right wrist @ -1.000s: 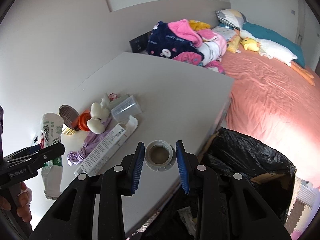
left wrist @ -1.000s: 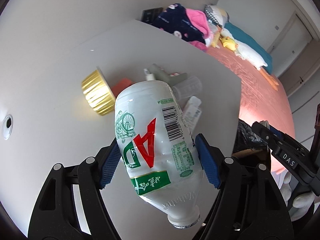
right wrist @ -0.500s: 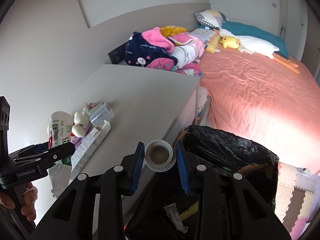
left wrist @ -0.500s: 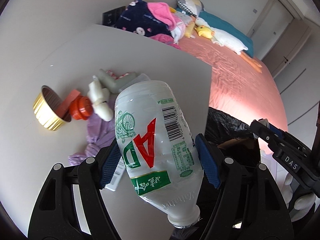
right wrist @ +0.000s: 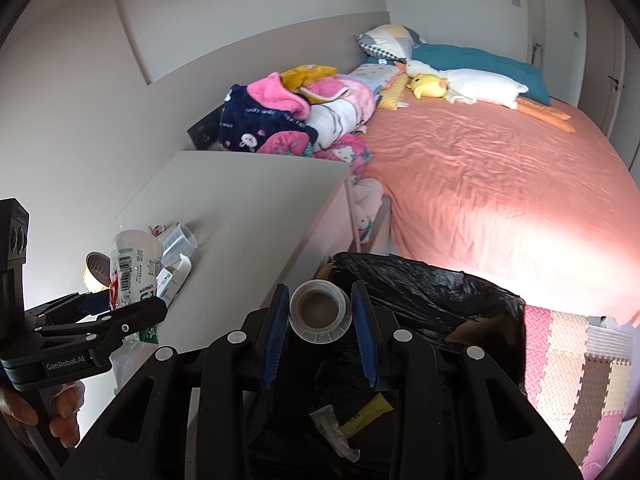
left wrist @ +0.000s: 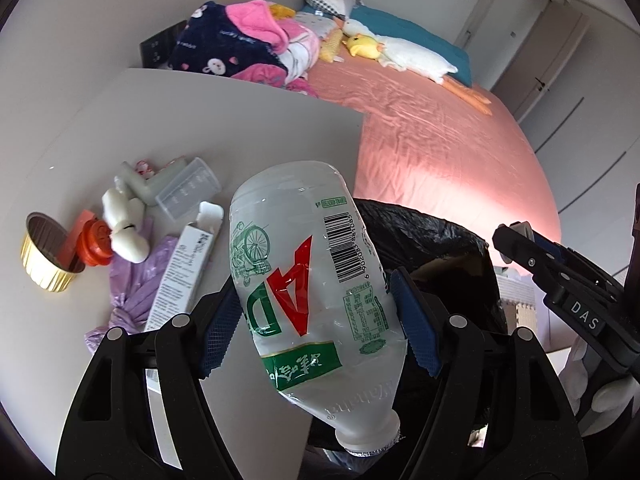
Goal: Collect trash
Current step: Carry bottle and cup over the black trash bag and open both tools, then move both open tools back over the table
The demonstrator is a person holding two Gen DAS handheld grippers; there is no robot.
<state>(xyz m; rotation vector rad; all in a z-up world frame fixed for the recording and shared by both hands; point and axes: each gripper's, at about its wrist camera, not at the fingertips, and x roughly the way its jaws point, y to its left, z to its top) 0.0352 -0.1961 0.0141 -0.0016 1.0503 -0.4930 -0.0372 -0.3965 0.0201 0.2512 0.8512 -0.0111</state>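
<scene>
My left gripper is shut on a white plastic bottle with a green and red label, its neck pointing back toward the camera. It hangs over the white table's right edge, beside the black trash bag. My right gripper is shut on a small round plastic cup with a brown inside, held above the open bag. Wrappers lie inside the bag. In the right wrist view the bottle and the left gripper show at the left.
Left on the table are a gold foil cup, an orange cap, a white figurine, a clear measuring cup, a white carton and a purple bag. A pink bed and foam mats lie beyond.
Both grippers have swung off the table toward the black bag, keeping their loads. The small cup went from above the tabletop to above the bag's mouth; the bottle reached the table's edge.
</scene>
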